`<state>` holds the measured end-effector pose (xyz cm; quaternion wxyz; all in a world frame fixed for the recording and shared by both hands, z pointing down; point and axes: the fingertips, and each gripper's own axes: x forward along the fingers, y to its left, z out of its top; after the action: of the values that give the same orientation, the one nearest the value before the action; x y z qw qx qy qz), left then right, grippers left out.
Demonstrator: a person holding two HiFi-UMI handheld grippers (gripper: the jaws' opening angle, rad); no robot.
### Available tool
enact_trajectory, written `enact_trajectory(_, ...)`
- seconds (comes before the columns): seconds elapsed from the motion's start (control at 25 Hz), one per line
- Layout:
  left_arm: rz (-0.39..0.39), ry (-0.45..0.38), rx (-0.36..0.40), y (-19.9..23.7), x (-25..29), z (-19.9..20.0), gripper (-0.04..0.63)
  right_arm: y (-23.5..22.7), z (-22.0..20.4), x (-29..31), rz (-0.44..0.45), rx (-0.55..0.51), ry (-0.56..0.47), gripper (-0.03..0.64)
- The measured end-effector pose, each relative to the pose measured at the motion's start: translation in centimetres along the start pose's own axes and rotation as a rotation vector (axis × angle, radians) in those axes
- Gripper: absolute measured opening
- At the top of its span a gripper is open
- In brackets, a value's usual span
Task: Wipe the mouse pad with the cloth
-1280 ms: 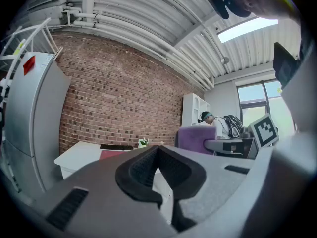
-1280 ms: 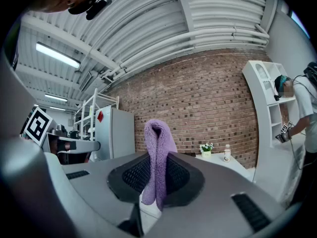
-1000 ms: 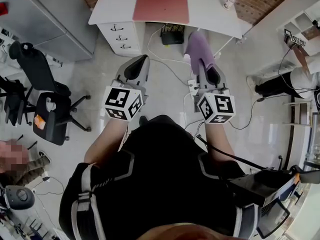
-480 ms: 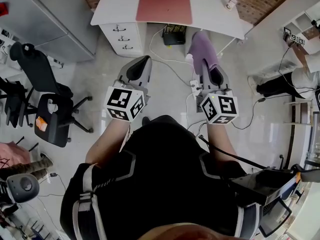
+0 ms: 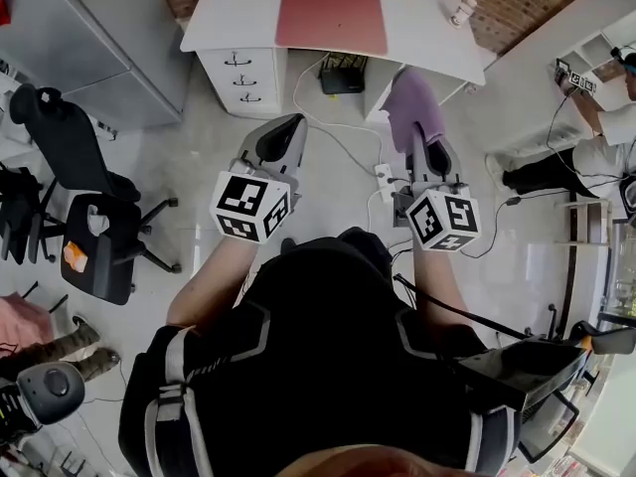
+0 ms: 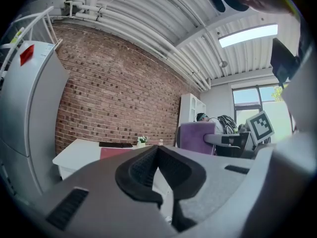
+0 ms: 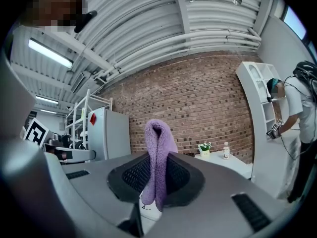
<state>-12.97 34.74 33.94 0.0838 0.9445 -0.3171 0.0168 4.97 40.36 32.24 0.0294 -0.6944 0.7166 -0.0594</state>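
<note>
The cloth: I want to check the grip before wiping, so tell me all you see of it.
The cloth is lilac, fluffy like terry, folded double. The right tongs pinch it; its folded loop stands out beyond their tips. It touches nothing else, held over the floor, short of the white desk.

Grey left hand-held gripper (image 5: 285, 121) and right hand-held gripper (image 5: 425, 149), black-padded, 2 white marker cubes (image 5: 248, 207); black top (image 5: 328, 346), grey stripes.

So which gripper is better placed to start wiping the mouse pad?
Right. The right gripper is clamped on the purple cloth, while the left gripper is shut on nothing. The mouse pad lies on the desk ahead.
</note>
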Motion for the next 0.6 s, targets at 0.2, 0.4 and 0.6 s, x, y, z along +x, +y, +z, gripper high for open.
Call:
enact_trajectory(0.2,0.015,-0.01,-0.011,1.4,0.6,0.0,0.005,-0.2,-0.2,1.4,-0.006,-0.015,0.021,0.058)
enact_trajectory(0.4,0.035,-0.006,-0.016,3.1,3.3,0.0,0.004,-2.2,-0.6,4.6,0.0,0.005,0.029,0.058)
enact_trajectory(0.6,0.054,0.006,-0.016,4.5,7.7,0.5,0.005,-5.1,-0.3,8.7,0.021,0.01,0.031,0.057)
